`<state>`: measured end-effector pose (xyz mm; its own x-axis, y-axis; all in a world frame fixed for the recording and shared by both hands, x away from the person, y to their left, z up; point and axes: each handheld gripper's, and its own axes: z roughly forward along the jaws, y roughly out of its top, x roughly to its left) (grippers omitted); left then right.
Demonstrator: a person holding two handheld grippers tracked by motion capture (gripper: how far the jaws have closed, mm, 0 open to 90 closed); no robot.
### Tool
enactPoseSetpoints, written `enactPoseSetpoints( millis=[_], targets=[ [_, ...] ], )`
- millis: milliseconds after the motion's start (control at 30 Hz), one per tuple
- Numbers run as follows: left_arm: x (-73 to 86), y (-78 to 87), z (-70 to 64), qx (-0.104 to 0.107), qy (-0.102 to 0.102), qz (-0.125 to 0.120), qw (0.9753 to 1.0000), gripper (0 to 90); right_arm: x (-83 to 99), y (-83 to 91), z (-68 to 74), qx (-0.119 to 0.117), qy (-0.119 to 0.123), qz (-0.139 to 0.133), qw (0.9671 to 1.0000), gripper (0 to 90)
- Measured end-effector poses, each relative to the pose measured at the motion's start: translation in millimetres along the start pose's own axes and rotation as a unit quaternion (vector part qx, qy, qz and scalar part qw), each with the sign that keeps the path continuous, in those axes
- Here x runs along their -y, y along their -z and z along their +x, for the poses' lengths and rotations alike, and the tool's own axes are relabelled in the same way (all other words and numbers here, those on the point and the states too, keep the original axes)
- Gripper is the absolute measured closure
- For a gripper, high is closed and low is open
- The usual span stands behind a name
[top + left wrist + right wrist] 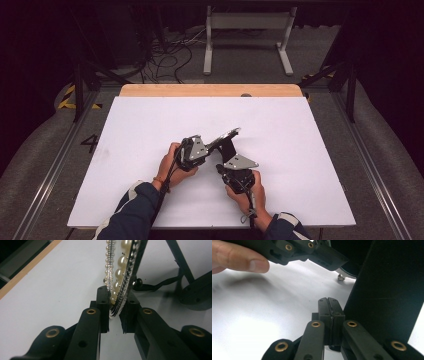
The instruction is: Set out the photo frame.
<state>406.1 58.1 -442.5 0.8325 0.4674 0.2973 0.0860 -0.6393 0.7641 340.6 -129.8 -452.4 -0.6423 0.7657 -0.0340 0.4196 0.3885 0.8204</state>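
A silver oval picture frame (125, 267) edged with pearls and small beads is held tilted above the white table sheet (150, 125). My left gripper (116, 296) is shut on its lower rim; in the high view the left gripper (209, 145) reaches to the frame (230, 134) from the left. The frame's black back stand (228, 149) hangs below it and fills the right of the right gripper view as a dark panel (384, 290). My right gripper (329, 307) is shut just beside that stand, with nothing visible between its jaws. It sits low, near the table's front (222, 167).
A person's fingers (237, 257) and the left gripper's body (312, 250) cross the top of the right gripper view. The wooden table edge (210, 90) runs along the back. Beyond it are cables (170, 55) and a white metal stand (247, 30) on the floor.
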Motion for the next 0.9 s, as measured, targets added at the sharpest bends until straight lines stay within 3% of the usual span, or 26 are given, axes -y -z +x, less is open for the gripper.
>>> enactPoseSetpoints(
  millis=[367,700,800,900],
  targets=[
    [2.4,9.1,-6.2,0.000,-0.010,0.014,0.9998,78.9,2.6,0.2,-8.2,-0.018,-0.003,0.023,0.9996,90.0],
    [7.4,9.5,-1.4,0.024,0.026,-0.012,0.9993,77.0,3.9,0.2,-12.2,-0.017,0.003,0.025,0.9995,90.0],
    [7.7,13.5,-0.7,0.026,0.028,-0.027,0.9989,75.2,3.5,0.6,-12.8,-0.018,0.004,0.023,0.9996,90.0],
    [5.8,20.1,-1.4,0.027,0.015,-0.033,0.9990,75.3,3.3,1.9,-14.3,-0.015,0.003,0.021,0.9997,90.0]
  ],
)
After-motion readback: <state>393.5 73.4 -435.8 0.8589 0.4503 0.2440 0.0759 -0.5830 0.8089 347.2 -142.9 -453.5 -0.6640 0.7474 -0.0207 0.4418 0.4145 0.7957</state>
